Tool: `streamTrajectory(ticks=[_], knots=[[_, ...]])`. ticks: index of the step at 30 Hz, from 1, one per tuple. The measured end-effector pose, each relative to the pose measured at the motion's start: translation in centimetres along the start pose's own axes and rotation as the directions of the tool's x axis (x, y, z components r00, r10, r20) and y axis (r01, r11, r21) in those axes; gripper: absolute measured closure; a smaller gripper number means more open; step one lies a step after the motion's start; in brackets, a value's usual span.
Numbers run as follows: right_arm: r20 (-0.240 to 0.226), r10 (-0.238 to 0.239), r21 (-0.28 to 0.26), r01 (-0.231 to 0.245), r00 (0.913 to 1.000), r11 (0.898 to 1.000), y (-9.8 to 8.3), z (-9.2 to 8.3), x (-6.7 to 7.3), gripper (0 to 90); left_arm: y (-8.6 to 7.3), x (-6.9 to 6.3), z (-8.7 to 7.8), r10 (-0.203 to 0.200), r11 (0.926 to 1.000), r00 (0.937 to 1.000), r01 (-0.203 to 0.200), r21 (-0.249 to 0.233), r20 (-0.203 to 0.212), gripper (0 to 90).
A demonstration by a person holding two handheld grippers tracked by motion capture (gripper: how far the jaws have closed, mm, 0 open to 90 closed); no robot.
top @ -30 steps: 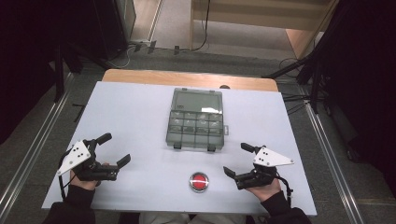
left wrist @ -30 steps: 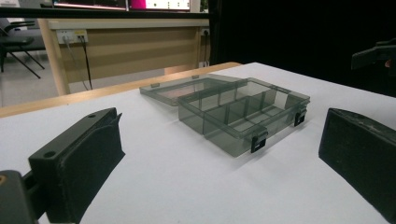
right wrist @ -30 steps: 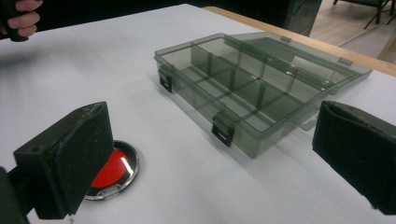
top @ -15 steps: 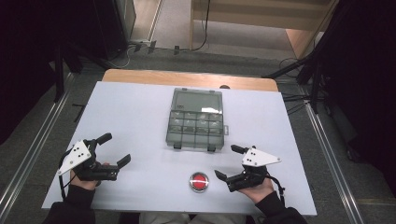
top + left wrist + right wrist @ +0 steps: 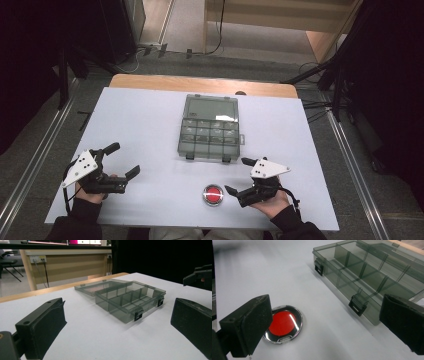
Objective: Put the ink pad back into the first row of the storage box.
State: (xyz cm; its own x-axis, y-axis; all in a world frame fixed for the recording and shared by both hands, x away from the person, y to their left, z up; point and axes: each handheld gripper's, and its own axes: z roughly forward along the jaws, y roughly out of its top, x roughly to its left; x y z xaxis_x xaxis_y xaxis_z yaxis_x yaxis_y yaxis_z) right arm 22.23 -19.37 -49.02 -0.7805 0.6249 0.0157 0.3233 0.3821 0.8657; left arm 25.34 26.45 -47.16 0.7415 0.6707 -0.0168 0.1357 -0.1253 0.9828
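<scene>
Writing: none that you can read on the box, the case or either gripper.
Box: one smoky clear compartment box (image 5: 210, 127) at the middle of your white table (image 5: 150, 125), lid laid open flat on the far side, two black latches on the near wall; the dividers form two rows of small cells, though the exact count is hard to tell.
Round case: one small clear-rimmed case with a red disc (image 5: 213, 194), near the table's front edge, apart from the box.
Left gripper (image 5: 121, 160): in your left hand at the table's near left, jaws spread wide, holding nothing.
Right gripper (image 5: 239, 175): in your right hand, jaws wide and empty, just right of the round case, one jaw close beside it.
</scene>
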Motion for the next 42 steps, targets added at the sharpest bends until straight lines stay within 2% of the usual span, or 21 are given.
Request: streamTrajectory(ticks=[11,21,31,38,42], knots=[[-0.062,-0.018,0.078,0.022,0.9979,0.997,0.5,1.4,0.8,0.0,0.0,0.0,0.0,0.002,1.0,1.0,-0.002,-0.001,0.001,0.0],[-0.13,-0.047,0.129,0.064,0.9904,0.99,0.8,2.9,2.2,0.0,0.0,0.0,0.0,0.002,1.0,1.0,-0.002,0.001,0.001,0.0],[-0.187,-0.079,0.168,0.111,0.9792,0.979,1.1,4.2,3.5,0.0,0.0,0.0,0.0,0.004,1.0,1.0,-0.004,0.0,0.003,0.0],[-0.221,-0.099,0.221,0.149,0.9702,0.964,0.8,5.3,4.2,0.7,0.0,0.0,0.0,0.004,1.0,1.0,-0.004,-0.002,0.006,0.0],[-0.223,-0.099,0.229,0.151,0.9698,0.962,0.7,5.4,4.2,3.5,0.0,-0.1,0.1,0.005,1.0,1.0,-0.005,-0.001,0.008,0.0]])
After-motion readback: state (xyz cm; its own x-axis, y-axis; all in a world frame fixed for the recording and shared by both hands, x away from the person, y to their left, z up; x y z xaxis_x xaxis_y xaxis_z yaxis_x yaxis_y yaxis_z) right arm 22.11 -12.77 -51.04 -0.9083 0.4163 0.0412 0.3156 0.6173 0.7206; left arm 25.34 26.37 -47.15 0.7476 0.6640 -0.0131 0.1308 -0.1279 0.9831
